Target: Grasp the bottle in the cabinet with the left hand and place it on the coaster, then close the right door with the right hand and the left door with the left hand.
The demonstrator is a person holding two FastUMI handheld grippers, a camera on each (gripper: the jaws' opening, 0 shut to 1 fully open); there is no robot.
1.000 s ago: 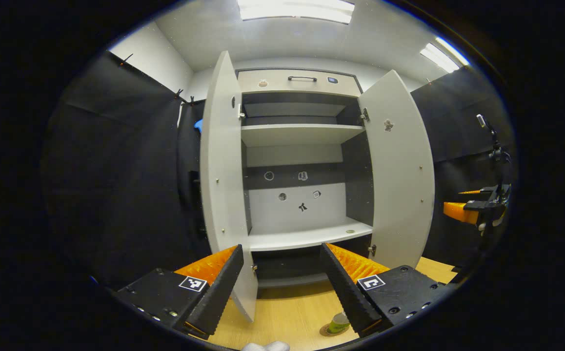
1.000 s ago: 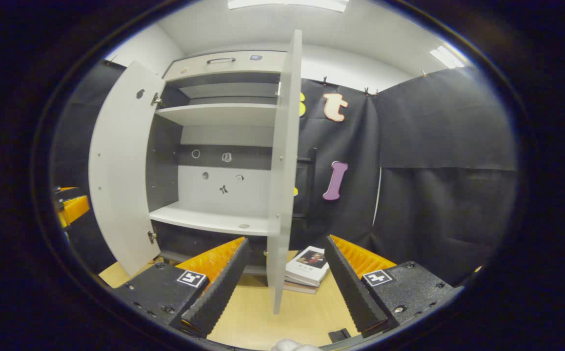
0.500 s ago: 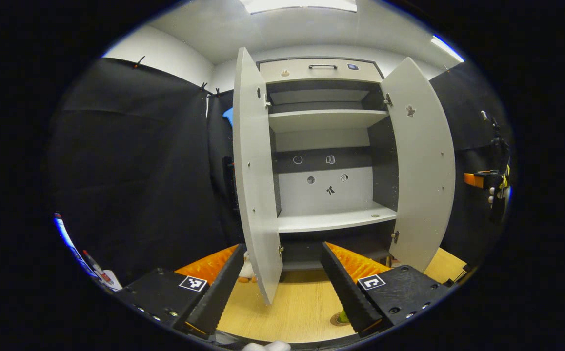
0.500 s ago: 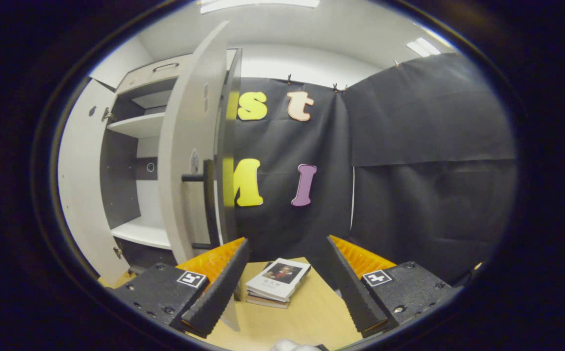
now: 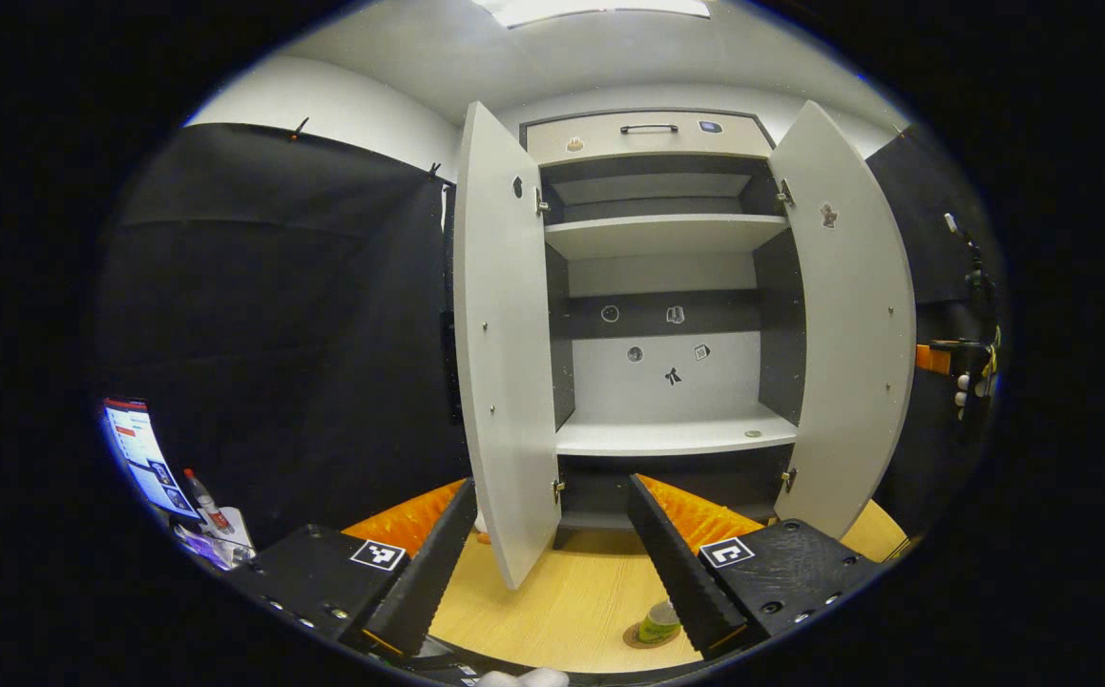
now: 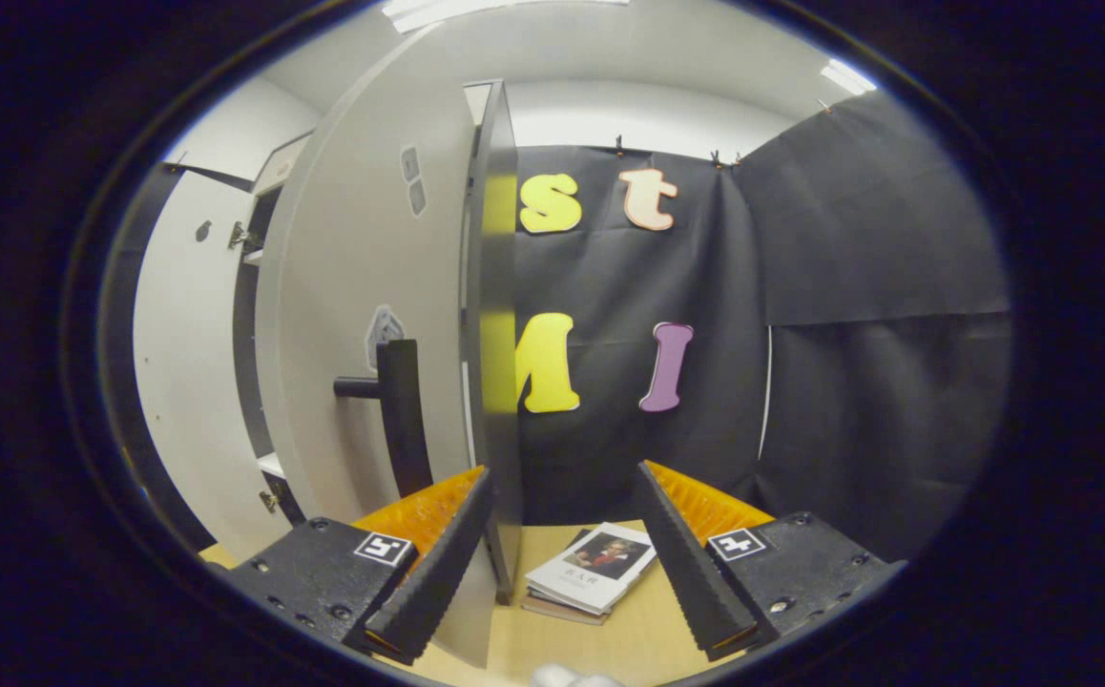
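Your bottle already stands on the coaster on the wooden table, at about 5 o'clock in the left gripper view, just beside the inner edge of your left gripper's right finger, so the carrying looks done and the doors are what you handle now. Your left gripper is spread wide and holds nothing; your right gripper is likewise spread and empty. In the left gripper view the cabinet stands open, the left door swung out at 11 o'clock and the right door at 2 o'clock, with your other gripper just past the right door's outer edge at 3 o'clock. In the right gripper view you are on the outer face of the right door, its dark bar handle at 10 o'clock, just above your left finger. Judge each door as a stiff, flat, smooth panel, light on its hinges: it should swing freely and could slam, so push with a finger flat against the outer face near the handle side, far from the hinges, or hook the bar, and ease it home. Mind the books lying at 6 o'clock near the door's lower edge, and the bottle, likely light and easy to tip, when the left door sweeps in.
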